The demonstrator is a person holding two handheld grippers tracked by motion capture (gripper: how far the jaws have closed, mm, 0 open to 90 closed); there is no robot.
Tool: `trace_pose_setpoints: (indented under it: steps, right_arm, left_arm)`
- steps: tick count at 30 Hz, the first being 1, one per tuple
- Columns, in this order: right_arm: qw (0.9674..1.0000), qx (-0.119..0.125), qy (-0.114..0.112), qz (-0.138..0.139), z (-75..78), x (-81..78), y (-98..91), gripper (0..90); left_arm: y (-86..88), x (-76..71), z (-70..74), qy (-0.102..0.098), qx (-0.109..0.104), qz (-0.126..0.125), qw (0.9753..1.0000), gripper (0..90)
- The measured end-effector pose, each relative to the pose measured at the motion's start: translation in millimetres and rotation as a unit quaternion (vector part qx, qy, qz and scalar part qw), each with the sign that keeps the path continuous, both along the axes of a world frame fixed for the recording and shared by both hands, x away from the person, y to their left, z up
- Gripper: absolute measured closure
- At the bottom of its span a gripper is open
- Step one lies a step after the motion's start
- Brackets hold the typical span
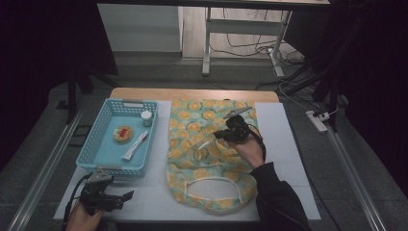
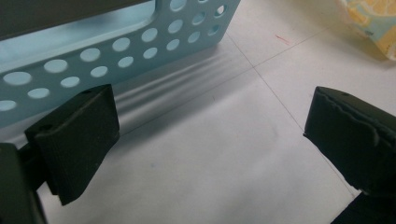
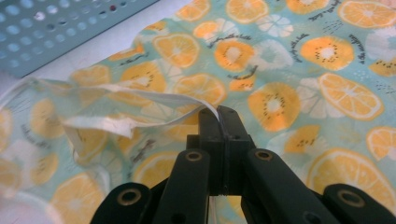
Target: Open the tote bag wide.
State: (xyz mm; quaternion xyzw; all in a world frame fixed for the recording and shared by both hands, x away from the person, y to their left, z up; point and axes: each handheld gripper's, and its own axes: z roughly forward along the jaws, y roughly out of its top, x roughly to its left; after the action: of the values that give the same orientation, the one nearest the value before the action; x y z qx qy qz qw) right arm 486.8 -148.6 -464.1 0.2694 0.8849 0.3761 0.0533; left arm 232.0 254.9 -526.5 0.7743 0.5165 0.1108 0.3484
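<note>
Inside blue basket (image 1: 91,144) — jar (image 1: 146,118), tin (image 1: 122,134), tube (image 1: 135,146).

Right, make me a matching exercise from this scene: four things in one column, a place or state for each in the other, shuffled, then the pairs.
Things:
1. right gripper
2. left gripper
3. blue basket
4. small white jar

Places or states:
A. left of the cloth
B. jaws wide apart over bare table
C. shut on the cloth's white strap
D. in the basket's far right corner

Pairs: 1-C, 2-B, 3-A, 4-D
</note>
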Motion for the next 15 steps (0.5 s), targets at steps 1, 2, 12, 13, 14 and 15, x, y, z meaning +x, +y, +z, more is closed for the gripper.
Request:
trace_pose_setpoints:
  steps: [1, 2, 12, 13, 14, 15]
  right_arm:
    - [1.0000, -0.001, 0.000, -0.002, -1.7, 4.0, 0.4, 88.9]
    - [1.0000, -0.002, 0.000, -0.004, -3.1, 6.9, 0.9, 88.9]
    - [0.9997, -0.006, -0.010, -0.022, -15.2, 29.0, 6.8, 88.9]
    - [0.9997, -0.006, -0.010, -0.022, -15.2, 29.0, 6.8, 88.9]
    - [0.9995, -0.011, -0.012, -0.027, -20.1, 33.0, 7.0, 88.9]
    - [0.9994, -0.012, -0.012, -0.029, -22.3, 34.4, 6.9, 88.9]
  left_arm:
    - [0.1, 0.0, 0.0, 0.000, 0.000, 0.000, 1.0000, 3.3]
    - [0.2, 0.1, 0.0, 0.000, 0.000, 0.000, 1.0000, 3.3]
    - [0.1, 0.2, -0.1, 0.001, 0.000, 0.000, 1.0000, 3.4]
    - [0.1, 0.2, -0.1, 0.001, 0.000, 0.000, 1.0000, 3.4]
    - [0.1, 0.2, -0.1, 0.001, 0.000, 0.000, 1.0000, 3.4]
    - [0.0, 0.2, -0.1, 0.001, 0.000, 0.000, 1.0000, 3.4]
